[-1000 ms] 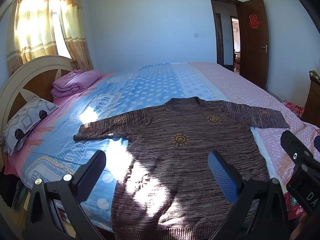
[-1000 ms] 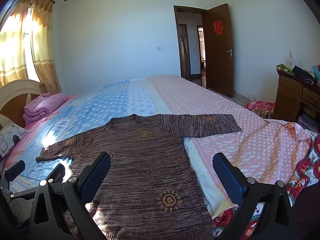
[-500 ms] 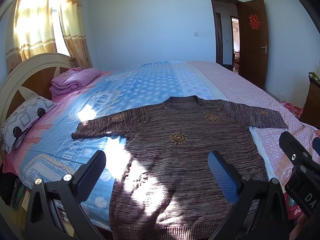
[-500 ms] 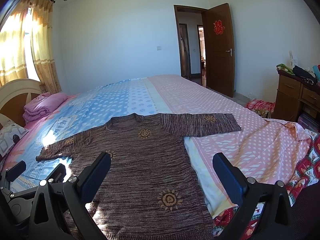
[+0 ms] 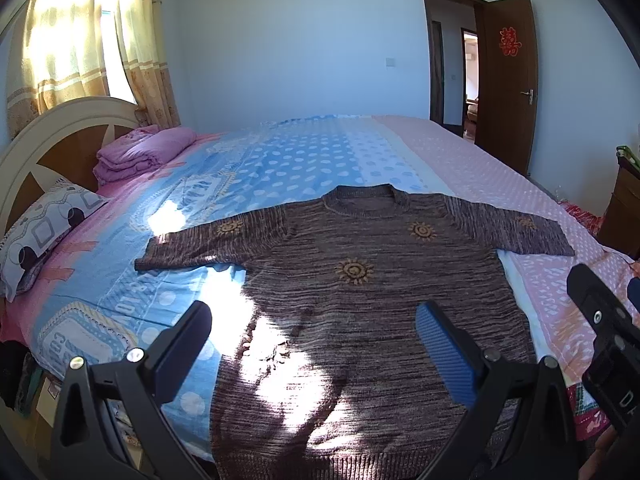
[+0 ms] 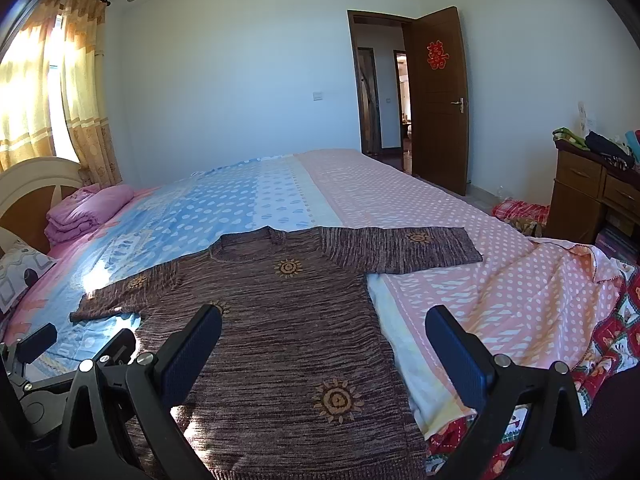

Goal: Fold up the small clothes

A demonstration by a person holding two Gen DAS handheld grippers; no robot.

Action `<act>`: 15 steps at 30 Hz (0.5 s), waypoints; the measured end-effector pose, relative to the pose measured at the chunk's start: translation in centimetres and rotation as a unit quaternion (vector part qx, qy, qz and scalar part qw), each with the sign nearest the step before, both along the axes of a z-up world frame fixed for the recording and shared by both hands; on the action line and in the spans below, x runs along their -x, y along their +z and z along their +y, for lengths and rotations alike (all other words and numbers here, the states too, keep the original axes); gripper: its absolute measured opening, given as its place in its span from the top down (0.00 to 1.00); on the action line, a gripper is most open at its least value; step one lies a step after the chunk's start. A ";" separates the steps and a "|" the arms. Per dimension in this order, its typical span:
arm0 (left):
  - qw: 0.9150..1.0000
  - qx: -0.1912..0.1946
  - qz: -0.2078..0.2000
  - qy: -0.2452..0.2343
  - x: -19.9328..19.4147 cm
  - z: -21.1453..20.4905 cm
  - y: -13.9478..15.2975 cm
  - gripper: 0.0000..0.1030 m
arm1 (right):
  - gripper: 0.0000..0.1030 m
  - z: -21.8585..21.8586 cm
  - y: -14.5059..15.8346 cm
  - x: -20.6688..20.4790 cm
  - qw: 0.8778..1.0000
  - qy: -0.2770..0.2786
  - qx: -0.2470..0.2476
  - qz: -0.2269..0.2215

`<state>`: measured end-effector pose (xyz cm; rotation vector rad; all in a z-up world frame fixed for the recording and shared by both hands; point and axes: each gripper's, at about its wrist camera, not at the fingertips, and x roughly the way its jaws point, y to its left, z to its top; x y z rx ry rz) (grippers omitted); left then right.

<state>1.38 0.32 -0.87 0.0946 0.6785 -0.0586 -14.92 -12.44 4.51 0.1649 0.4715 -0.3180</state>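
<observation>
The sweater is a coarse, ribbed knit in streaked brown yarn with raised orange sun motifs, matt all over. It lies on a smooth, thin printed cotton bedsheet, beside folded soft pink cloth and a wooden headboard with a satin cream rim. Both grippers' fingers are matt black plastic with finely textured pads and shiny metal screws; the door is glossy dark wood.

The left gripper has its jaws spread wide, holding nothing. The right gripper is equally wide apart and empty, just beside it, level.
</observation>
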 end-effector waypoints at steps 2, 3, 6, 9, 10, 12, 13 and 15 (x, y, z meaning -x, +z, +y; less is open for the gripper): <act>1.000 0.004 -0.001 -0.004 -0.8 -0.1 -0.5 0.00 | 0.01 -0.6 -0.5 -0.5 1.000 -0.005 -0.002 0.000; 1.000 0.006 0.000 -0.006 -1.2 -0.1 -0.8 0.00 | 0.01 -1.0 -0.9 -0.8 1.000 -0.010 -0.003 0.003; 1.000 0.013 0.004 -0.011 -2.9 -0.3 -1.9 0.00 | 0.01 -2.9 -2.1 -2.2 0.999 -0.032 -0.012 0.021; 1.000 0.019 0.021 -0.008 -5.4 -0.5 -3.1 0.00 | 0.01 -5.6 -2.8 -3.7 0.998 -0.050 -0.035 0.030; 0.999 0.019 0.027 -0.011 -6.3 -0.6 -3.5 0.00 | 0.01 -6.6 -2.9 -4.3 0.997 -0.054 -0.037 0.030; 0.999 0.034 0.031 -0.019 -7.8 -0.4 -3.9 0.00 | 0.01 -8.9 -2.8 -5.5 0.996 -0.070 -0.034 0.032; 0.999 0.032 0.032 -0.022 -8.7 -0.2 -4.1 0.00 | 0.01 -10.3 -2.7 -6.2 0.995 -0.084 -0.031 0.034; 0.999 0.016 0.039 -0.025 -10.9 0.5 -4.6 0.00 | 0.01 -13.9 -2.3 -7.2 0.992 -0.119 -0.029 0.031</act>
